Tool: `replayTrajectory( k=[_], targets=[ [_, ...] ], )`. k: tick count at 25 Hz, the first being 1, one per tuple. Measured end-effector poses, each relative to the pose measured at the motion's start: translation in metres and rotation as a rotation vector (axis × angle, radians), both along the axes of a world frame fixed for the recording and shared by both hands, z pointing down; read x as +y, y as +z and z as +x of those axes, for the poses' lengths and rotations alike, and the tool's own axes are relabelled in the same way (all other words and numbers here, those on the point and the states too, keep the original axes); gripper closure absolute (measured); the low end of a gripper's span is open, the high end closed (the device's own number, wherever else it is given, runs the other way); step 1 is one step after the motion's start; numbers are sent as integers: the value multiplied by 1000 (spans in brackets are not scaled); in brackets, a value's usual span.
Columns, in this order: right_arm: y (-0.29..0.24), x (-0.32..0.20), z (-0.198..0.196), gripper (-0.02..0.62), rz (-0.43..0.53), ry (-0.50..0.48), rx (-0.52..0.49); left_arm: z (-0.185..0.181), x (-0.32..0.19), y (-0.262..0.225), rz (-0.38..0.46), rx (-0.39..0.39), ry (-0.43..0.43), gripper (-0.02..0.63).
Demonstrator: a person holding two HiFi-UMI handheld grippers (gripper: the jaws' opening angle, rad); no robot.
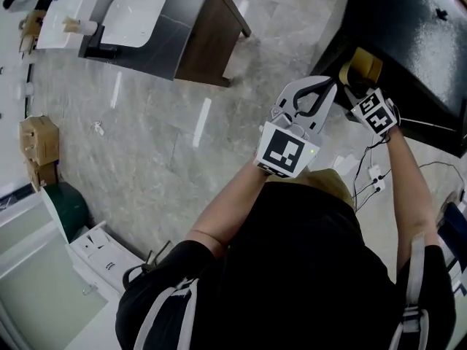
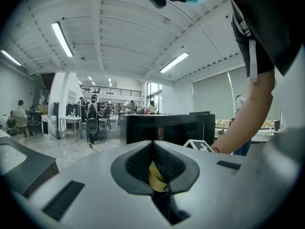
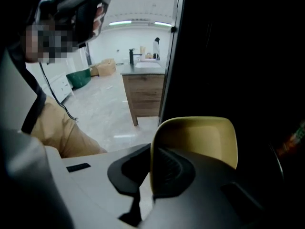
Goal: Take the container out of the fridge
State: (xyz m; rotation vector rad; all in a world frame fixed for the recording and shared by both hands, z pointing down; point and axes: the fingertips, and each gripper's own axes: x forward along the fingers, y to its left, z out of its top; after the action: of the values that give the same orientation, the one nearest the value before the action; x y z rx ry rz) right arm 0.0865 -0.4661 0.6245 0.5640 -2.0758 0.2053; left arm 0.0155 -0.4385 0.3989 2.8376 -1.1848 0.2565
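A yellow container (image 1: pixel 360 65) hangs in front of the black fridge (image 1: pixel 412 31) at the upper right of the head view. My right gripper (image 1: pixel 356 86) is shut on its rim. In the right gripper view the container's yellow wall (image 3: pixel 195 140) stands pinched between the jaws of the right gripper (image 3: pixel 151 162), with the dark fridge (image 3: pixel 233 51) behind it. My left gripper (image 1: pixel 330 86) is just left of the container, its jaws shut together. In the left gripper view the left gripper (image 2: pixel 153 149) has only a small yellowish scrap (image 2: pixel 155 176) low between its pads.
A dark counter with a white basin (image 1: pixel 136 17) and a wooden side panel (image 1: pixel 211 39) stands at the back left. A cardboard box (image 1: pixel 40 141), a green bin (image 1: pixel 70 206) and a white unit (image 1: pixel 102 250) line the left. Cables (image 1: pixel 371 175) lie on the floor by my legs.
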Motion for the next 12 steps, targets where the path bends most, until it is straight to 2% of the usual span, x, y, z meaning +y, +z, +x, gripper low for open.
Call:
replayTrajectory(
  k=[12],
  targets=[
    [-92,79,18,558,85,148,-343,55,57,-26,46,-31,30,581]
  ],
)
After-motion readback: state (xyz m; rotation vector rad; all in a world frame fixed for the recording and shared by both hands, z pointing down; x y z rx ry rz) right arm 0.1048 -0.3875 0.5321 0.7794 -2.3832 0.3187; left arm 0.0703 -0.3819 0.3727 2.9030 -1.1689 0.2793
